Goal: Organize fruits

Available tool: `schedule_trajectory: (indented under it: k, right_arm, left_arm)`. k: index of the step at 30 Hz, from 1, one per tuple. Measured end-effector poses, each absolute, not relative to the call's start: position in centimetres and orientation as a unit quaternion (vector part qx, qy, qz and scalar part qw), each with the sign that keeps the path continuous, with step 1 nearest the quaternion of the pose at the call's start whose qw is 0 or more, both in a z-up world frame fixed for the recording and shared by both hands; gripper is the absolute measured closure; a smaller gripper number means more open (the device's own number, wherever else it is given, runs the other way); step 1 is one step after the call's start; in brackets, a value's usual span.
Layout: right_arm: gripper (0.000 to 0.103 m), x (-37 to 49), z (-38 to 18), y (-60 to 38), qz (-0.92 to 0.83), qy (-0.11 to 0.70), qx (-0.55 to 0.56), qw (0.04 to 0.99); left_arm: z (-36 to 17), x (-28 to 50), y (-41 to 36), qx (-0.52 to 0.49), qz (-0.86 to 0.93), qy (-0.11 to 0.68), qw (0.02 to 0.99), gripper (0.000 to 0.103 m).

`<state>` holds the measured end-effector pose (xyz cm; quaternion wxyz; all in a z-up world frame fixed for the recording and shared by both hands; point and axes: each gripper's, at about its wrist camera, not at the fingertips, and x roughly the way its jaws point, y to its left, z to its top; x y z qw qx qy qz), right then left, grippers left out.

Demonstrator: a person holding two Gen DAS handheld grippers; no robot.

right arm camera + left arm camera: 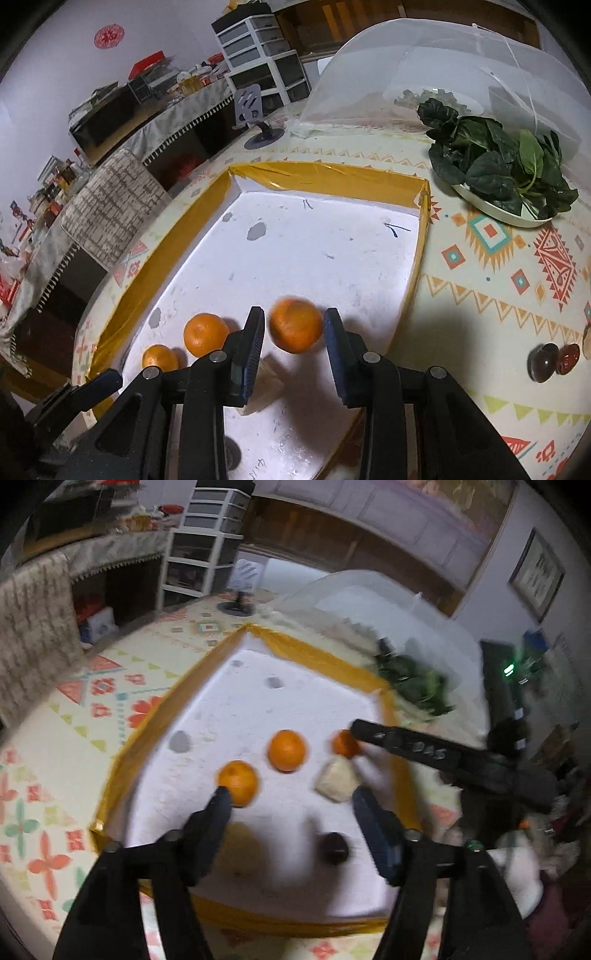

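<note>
A white tray with a yellow rim (pixel 314 661) (pixel 325 171) holds two loose oranges (pixel 238 782) (pixel 287 750), also seen in the right wrist view (pixel 159 357) (pixel 205 334). My right gripper (pixel 294 314) is shut on a third orange (pixel 295 325) (pixel 345 743) near the tray's right side. My left gripper (pixel 291 797) stands open above the tray's near end. A dark plum (pixel 334 847) lies on the tray floor between and below its fingers, untouched. A pale lump (pixel 336 779) (pixel 264 387) rests beside the held orange.
Two dark plums (pixel 543 363) (pixel 569 356) sit on the patterned tablecloth right of the tray. A plate of leafy greens (pixel 498 166) and a clear mesh food cover (pixel 443 74) stand at the back right. A phone stand (pixel 255 110) is behind the tray.
</note>
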<state>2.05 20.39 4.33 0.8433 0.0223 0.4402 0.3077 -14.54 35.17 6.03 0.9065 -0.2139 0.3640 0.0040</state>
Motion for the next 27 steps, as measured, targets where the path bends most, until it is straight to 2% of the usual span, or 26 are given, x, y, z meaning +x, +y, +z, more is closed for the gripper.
schedule_trajectory:
  k: [2,3,7,12,16,19,27]
  right_arm:
    - [0.067,1.6,5.1,19.8,0.303,0.43,0.026,0.85]
    - [0.067,1.2,5.7,19.1,0.303,0.426,0.031,0.852]
    - [0.067,-0.7,8.2,15.5,0.314,0.412,0.063,0.853]
    - [0.066,-4.4,12.6,8.4,0.3,0.381,0.079,0.871]
    - [0.062,-7.6,17.1,1.4,0.273,0.349,0.101,0.891]
    - [0.052,-9.8,20.5,-3.4,0.237,0.319,0.098,0.913]
    - [0.052,-14.7,27.4,-13.5,0.145,0.267,0.099,0.948]
  left_arm:
    - [6.9,-15.4,34.9,-0.235,-0.021,0.34,0.91,0.019]
    - [7.4,-16.0,34.5,-0.238,-0.025,0.327,0.914,0.018]
    - [10.1,-18.2,32.3,-0.232,-0.073,0.282,0.928,0.018]
    - [14.5,-20.1,29.1,-0.221,-0.132,0.282,0.924,0.018]
    - [19.6,-22.1,26.8,-0.198,-0.148,0.249,0.936,0.018]
    - [23.9,-22.9,25.0,-0.196,-0.165,0.227,0.94,0.018]
    - [35.8,-24.3,20.5,-0.193,-0.212,0.163,0.944,0.018]
